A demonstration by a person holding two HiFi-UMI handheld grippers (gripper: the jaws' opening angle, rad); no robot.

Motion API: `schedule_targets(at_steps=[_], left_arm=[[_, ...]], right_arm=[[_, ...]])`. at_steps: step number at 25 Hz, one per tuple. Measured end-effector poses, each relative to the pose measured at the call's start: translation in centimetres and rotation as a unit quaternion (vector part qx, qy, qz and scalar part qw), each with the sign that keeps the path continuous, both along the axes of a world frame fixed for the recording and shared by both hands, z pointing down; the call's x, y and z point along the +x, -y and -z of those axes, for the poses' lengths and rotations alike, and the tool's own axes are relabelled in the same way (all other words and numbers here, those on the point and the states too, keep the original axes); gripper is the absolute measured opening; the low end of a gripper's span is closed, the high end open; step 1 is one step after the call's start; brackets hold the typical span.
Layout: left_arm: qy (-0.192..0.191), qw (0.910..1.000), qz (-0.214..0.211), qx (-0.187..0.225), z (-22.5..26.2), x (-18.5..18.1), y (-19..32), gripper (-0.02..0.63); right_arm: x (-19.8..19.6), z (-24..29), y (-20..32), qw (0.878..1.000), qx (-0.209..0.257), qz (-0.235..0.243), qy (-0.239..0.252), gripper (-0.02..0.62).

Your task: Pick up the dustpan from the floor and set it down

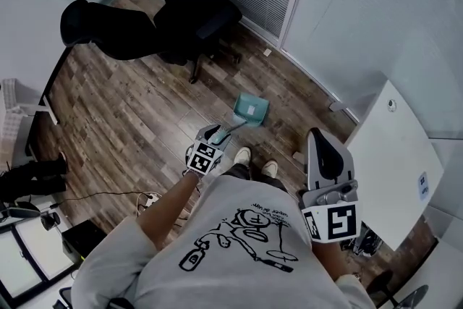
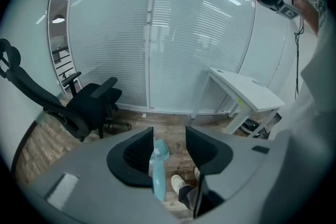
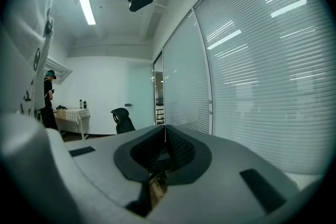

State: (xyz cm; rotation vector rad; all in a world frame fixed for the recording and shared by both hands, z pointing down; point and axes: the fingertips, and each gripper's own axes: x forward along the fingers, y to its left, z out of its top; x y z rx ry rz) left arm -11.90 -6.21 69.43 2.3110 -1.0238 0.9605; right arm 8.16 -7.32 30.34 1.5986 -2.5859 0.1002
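- While the teal dustpan (image 1: 251, 109) sits on the wood floor (image 1: 137, 119) just beyond the person's shoes (image 1: 242, 155), its handle (image 2: 157, 178) runs up between the left gripper (image 2: 169, 147) fingers — released, spread apart, not clamping it.
- Right gripper (image 3: 165, 131) — fingers clenched together with nothing between them, near right.
- Black chair (image 1: 192, 14) stands far left of the dustpan; white desk (image 1: 394, 155) stands to its right.

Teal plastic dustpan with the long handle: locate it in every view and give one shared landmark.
Head view: teal plastic dustpan on the wood floor, just above centre.
Left gripper view: dustpan low centre, between the jaws.
Right gripper view: not in it.
Shared landmark: black office chair, up-left of it in both.
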Motion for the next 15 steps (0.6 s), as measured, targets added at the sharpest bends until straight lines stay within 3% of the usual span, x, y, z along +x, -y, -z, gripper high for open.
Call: schedule_targets(at_steps=[8,15], left_arm=[[0.070,0.9953,-0.042,-0.052,-7.2,-2.1,-1.6,0.192],[0.088,0.9903,-0.058,-0.092,-11.3,-2.9,-2.0,0.205]], right_arm=[[-0.1,0.1,0.0,1.000,-0.008,-0.010,-0.010,0.005],[-0.3,-0.4,-0.1,1.000,-0.018,-0.016,-0.015,0.005]])
